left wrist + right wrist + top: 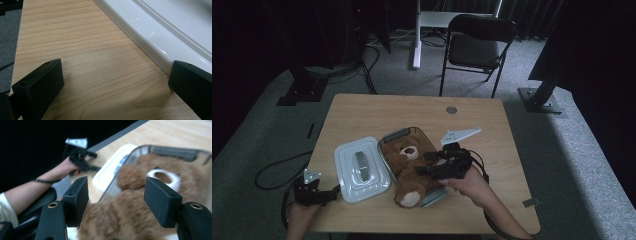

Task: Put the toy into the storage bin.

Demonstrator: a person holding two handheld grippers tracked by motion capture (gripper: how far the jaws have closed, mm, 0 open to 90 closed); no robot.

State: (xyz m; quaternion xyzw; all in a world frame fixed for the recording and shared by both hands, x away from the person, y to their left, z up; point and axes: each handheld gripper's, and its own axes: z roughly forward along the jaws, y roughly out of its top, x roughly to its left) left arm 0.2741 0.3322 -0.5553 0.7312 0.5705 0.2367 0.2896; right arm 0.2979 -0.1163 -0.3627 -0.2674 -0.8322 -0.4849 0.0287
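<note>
Here, the left tongs (332, 191) rest wide apart and empty on the worktop (362, 107), just beside the white lid (361, 169). The teddy bear (409, 172) lies partly in the clear box (398, 135). The right tongs (424, 163) straddle it, spread, gripping nothing. Probably seating and lidding remain.

Dim room (grey carpet (257, 125)), black chair (477, 45)
</note>
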